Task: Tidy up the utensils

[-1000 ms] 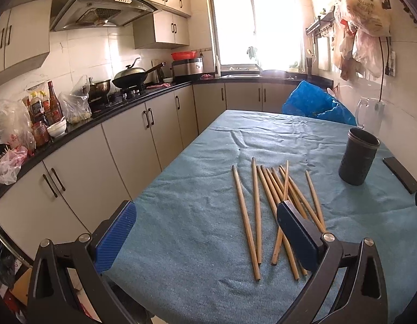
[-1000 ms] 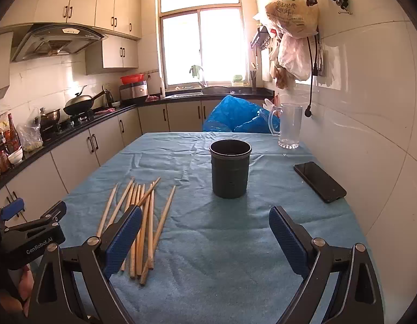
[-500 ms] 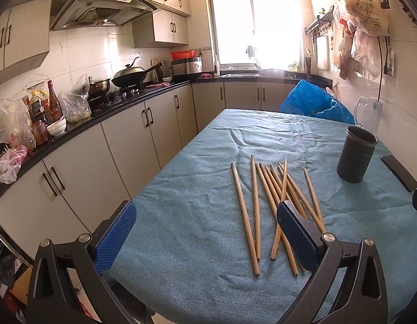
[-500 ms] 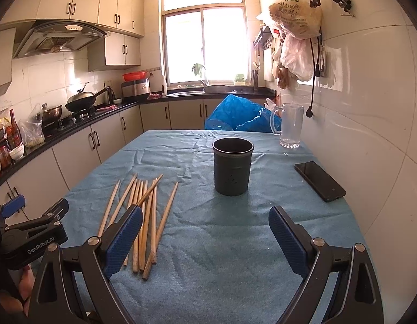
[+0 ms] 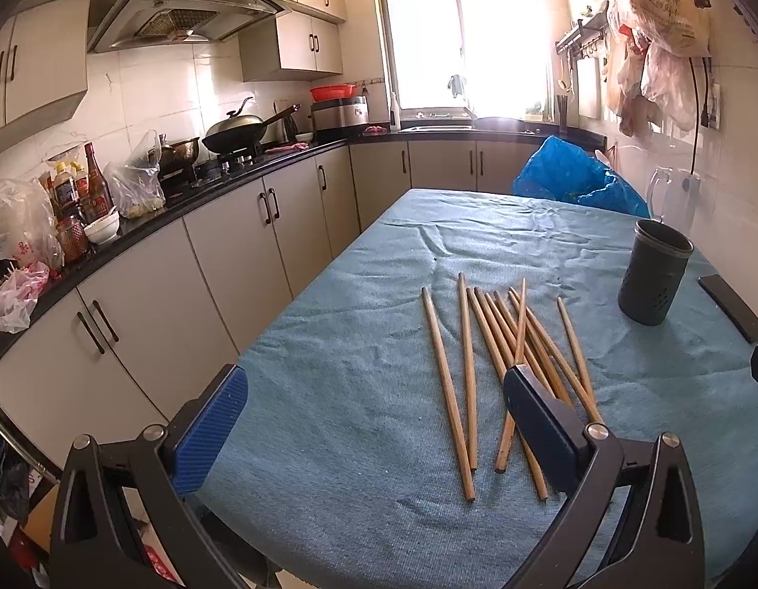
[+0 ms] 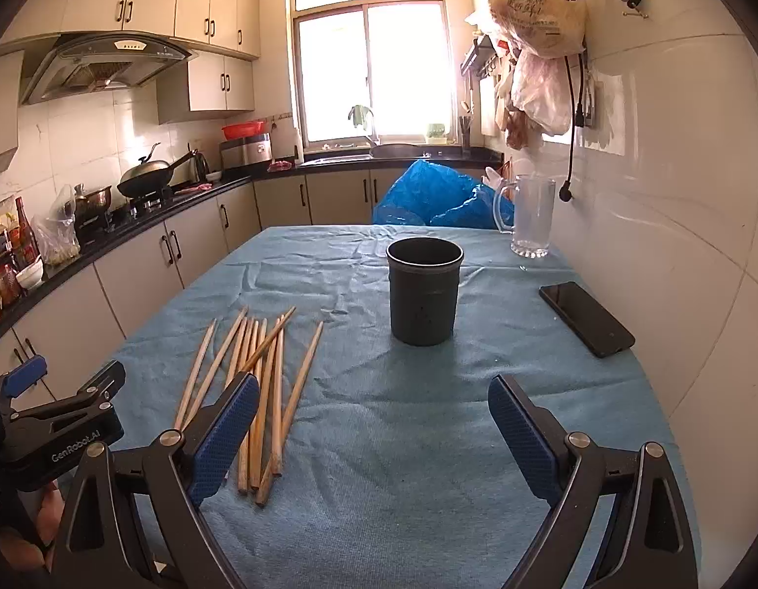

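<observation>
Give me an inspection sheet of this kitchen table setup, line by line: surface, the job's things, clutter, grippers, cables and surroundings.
Surface: table under a wrinkled blue cloth.
Job's things: wooden chopsticks lie loose in a crossed pile; the dark holder stands upright, apart from them; inside not visible.
Clutter: phone near the wall; glass pitcher and blue bag at the far end.
Grippers: left gripper open, right gripper open, both holding nothing.
Cables: black cord hangs on the wall.
Surroundings: counter with wok, bottles, bags; window.
</observation>
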{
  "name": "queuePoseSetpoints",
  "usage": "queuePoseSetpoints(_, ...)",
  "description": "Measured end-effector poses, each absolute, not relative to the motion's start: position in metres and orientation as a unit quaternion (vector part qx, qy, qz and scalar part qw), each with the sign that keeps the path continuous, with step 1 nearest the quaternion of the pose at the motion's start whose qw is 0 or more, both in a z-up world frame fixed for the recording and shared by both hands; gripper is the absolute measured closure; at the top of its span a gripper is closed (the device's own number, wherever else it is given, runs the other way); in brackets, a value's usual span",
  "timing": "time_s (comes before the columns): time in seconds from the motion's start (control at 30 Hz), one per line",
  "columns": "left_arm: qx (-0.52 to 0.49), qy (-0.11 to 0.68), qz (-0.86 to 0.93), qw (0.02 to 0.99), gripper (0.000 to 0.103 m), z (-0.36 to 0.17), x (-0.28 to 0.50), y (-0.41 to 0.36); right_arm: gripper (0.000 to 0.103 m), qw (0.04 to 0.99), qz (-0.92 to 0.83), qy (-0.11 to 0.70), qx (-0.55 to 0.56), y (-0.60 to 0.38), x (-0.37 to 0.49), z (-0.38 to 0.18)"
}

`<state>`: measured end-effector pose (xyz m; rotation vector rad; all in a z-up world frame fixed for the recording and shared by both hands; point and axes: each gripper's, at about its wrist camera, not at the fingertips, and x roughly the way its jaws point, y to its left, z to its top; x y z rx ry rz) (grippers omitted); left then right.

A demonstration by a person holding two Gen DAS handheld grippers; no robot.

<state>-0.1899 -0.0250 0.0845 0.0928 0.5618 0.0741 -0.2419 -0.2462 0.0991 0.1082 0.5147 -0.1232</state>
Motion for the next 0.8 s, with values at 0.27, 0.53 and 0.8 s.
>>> queuePoseSetpoints(0.27, 0.047, 0.292, 0.037, 0.955, 0.000, 0.076, -0.178, -0.025, 0.008, 0.959, -0.059, 0.270, 0.057, -0.248, -0.234, 0.092)
queuePoseSetpoints(0.53, 0.044, 0.318, 0.037, 0.946, 0.000, 0.064, -0.163, -0.019, 0.031, 0.950, -0.038, 0.303, 0.067, -0.252, -0.216, 0.082)
queuePoseSetpoints(0.8, 0.030, 0.340, 0.050, 0.939, 0.000, 0.062, -0.136, 0.009, 0.071, 0.923, 0.066, 0.371, 0.071, -0.247, -0.159, 0.081)
